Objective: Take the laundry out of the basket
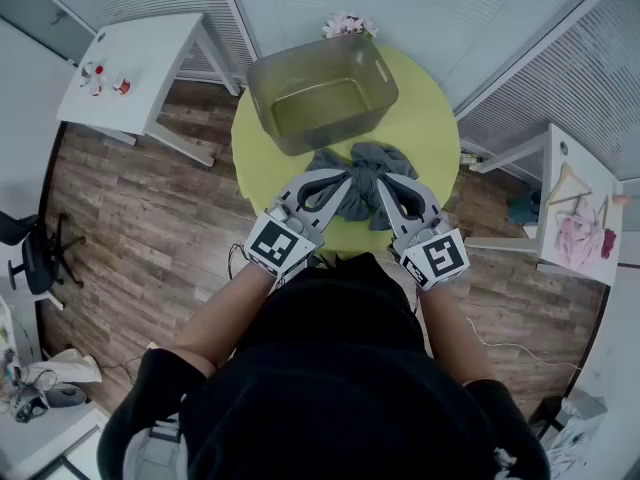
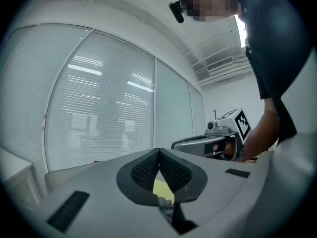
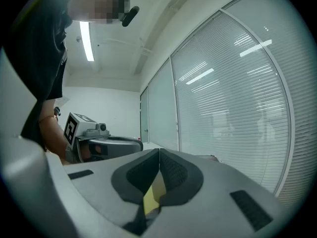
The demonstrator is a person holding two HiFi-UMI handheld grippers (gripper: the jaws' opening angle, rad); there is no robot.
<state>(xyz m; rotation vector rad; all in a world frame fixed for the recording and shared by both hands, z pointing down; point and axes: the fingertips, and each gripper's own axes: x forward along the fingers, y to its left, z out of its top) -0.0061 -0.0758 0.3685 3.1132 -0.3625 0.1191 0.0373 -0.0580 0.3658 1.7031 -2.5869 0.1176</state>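
Observation:
A grey garment (image 1: 368, 158) lies bunched on the round yellow-green table (image 1: 430, 138), just in front of the clear grey basket (image 1: 380, 88), which shows nothing inside. My left gripper (image 1: 347, 176) comes in from the left. Its jaws are closed, with crumpled grey cloth (image 2: 166, 208) in the gap behind the touching tips (image 2: 158, 151). My right gripper (image 1: 384, 180) mirrors it from the right, jaws closed (image 3: 159, 151) over the garment's gathered middle. Through its gap mostly yellow table shows. Each gripper view shows the other gripper alongside: the right one (image 2: 208, 145) and the left one (image 3: 106, 145).
A white side table (image 1: 130, 68) with small items stands at the back left. Another white table (image 1: 580, 228) at the right holds a hanger and pink clothes. A pink-white bundle (image 1: 348, 25) sits behind the basket. An office chair (image 1: 35, 253) stands on the wooden floor at the left.

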